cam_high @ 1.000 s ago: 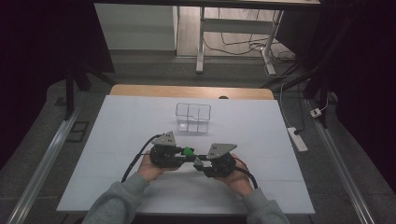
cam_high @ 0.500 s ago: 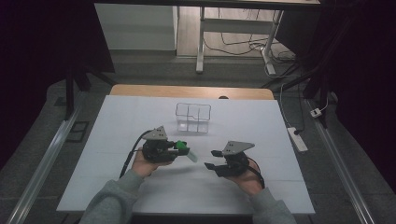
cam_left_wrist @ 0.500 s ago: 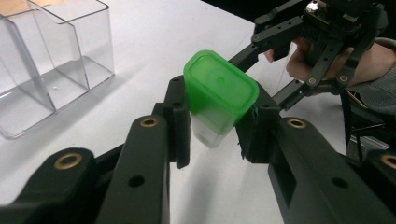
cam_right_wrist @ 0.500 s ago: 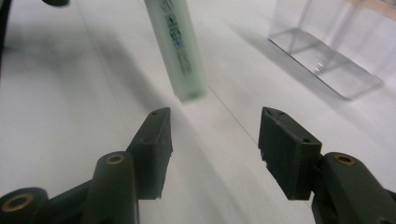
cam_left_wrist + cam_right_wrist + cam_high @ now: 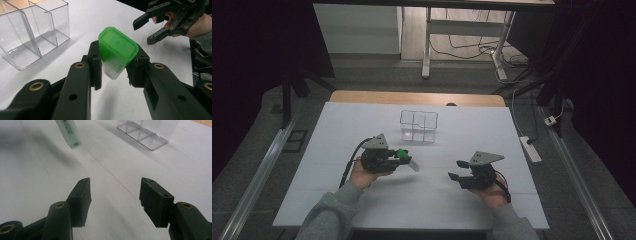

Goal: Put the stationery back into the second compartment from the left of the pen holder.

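White worktop (image 5: 337, 125) w/ clear divided bin (image 5: 418, 126) near far edge. Left claw (image 5: 113, 67) pinches green-capped tube (image 5: 116, 52) mid-air, cap toward its camera, long axis slanting down-right. Right claw (image 5: 113, 202) spread, empty. Prob. carry step; next: align tube over a compartment.

The left gripper (image 5: 404, 161) is gripping a green-capped tube (image 5: 406, 159) — the right gripper (image 5: 455, 170) is hanging well apart, jaws spread.
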Demonstrator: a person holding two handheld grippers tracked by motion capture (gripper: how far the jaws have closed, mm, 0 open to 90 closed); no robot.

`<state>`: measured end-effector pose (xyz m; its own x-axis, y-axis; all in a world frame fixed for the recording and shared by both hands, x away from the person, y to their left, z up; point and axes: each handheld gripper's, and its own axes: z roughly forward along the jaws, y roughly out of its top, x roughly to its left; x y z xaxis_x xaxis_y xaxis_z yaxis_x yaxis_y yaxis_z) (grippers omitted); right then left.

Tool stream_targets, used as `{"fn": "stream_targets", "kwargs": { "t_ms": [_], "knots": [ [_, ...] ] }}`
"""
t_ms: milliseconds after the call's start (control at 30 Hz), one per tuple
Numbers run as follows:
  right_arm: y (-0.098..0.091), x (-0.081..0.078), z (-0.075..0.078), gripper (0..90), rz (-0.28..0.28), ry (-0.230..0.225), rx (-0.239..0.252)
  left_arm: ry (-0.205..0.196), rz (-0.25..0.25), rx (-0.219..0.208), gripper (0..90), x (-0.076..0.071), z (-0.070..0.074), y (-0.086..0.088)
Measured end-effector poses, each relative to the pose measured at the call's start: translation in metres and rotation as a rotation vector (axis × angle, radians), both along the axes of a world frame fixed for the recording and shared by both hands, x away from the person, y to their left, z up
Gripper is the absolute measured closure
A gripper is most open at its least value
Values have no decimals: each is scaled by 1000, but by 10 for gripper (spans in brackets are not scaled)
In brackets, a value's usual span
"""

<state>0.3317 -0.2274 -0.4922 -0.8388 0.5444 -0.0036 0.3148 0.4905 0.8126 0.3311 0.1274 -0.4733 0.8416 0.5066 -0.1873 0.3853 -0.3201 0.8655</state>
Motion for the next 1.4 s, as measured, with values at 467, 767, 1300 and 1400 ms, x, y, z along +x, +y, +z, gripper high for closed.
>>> {"fn": "stream_targets", "kwargs": {
  "t_ms": [467, 767, 1300, 1400],
  "knots": [
    [-43, -8, -6, 389, -100, 31, -8, -28, 7, -17, 675, 6, 14, 1],
    [-63, -14, -8, 394, -136, 28, -4, -72, 31, -3, 674, 34, 41, -3],
    [-63, -12, -11, 391, -142, 32, -24, -79, 131, 48, 674, 97, 75, -3],
    [-63, -12, -12, 391, -141, 34, -25, -73, 148, 64, 674, 108, 77, -3]
  ]
}}
